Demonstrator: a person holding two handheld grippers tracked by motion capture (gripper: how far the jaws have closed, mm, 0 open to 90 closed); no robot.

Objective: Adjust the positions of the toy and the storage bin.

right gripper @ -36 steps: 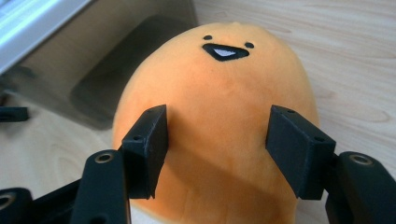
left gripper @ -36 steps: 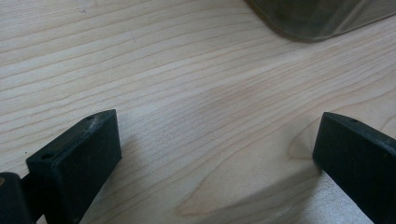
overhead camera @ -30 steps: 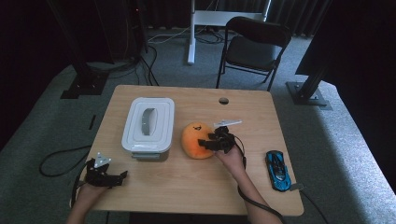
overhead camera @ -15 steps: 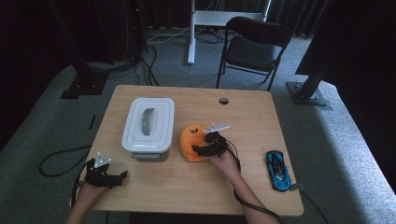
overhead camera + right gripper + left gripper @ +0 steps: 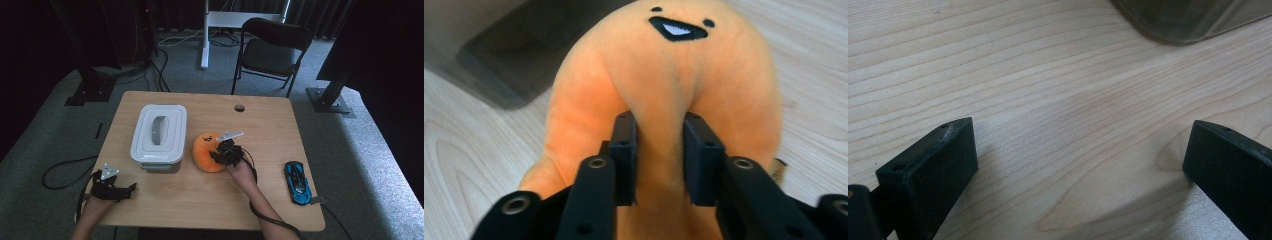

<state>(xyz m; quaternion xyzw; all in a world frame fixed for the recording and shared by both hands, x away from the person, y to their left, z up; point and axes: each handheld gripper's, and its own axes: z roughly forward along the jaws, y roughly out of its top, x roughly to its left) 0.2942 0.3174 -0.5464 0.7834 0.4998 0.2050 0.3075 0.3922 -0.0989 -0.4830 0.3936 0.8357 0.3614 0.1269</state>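
An orange plush toy [image 5: 206, 150] with a black stitched smile lies mid-table, just right of a white lidded box. My right gripper [image 5: 220, 152] is at its right side. In the right gripper view the jaws have just been closing and now pinch a fold of the orange plush toy [image 5: 674, 65] between the pads of my right gripper [image 5: 659, 125]. My left gripper [image 5: 120, 190] rests at the table's front left corner. In its own view my left gripper [image 5: 1080, 160] stands wide open over bare wood.
The white lidded box [image 5: 159, 132] sits left of the plush; its corner shows as a grey box edge [image 5: 1188, 17] ahead of the left jaws. A blue toy car [image 5: 297, 182] lies near the table's right edge [image 5: 305, 165]. A folding chair [image 5: 270, 50] stands beyond the table.
The right hand edged left, closer against the plush, and its gripper now grips the toy. The left hand has stayed put.
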